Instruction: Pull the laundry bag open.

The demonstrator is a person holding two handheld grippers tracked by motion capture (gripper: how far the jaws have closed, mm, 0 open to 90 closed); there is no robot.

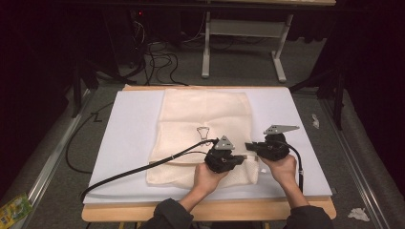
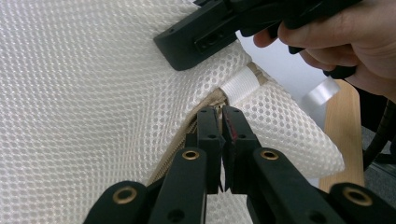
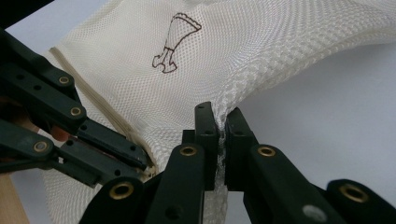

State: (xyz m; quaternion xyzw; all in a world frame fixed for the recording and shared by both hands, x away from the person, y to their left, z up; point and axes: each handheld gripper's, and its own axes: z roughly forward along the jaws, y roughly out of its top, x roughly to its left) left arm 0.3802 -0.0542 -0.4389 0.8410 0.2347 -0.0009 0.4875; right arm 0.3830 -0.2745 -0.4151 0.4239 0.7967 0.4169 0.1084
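Note:
A cream mesh bag (image 1: 205, 119) with a small brown line drawing (image 1: 204, 131) lies flat on the white sheet (image 1: 129, 133). My left gripper (image 1: 242, 160) points right at the bag's near right corner. Its jaws (image 2: 222, 133) are shut at the end of the tan zipper (image 2: 175, 149), just below a white fabric tab (image 2: 240, 86). My right gripper (image 1: 248, 145) points left, right above that corner. It (image 3: 222, 126) is shut on a raised fold of mesh (image 3: 261, 79) at the bag's edge. The left gripper (image 3: 116, 149) shows beside the zipper line (image 3: 107, 112).
The wooden table edge (image 1: 210, 210) runs along the near side. A black cable (image 1: 138, 168) trails left across the sheet. Beyond the table are floor cables (image 1: 157, 62) and a white desk frame (image 1: 243, 43). Crumpled paper (image 1: 358, 213) lies on the floor at right.

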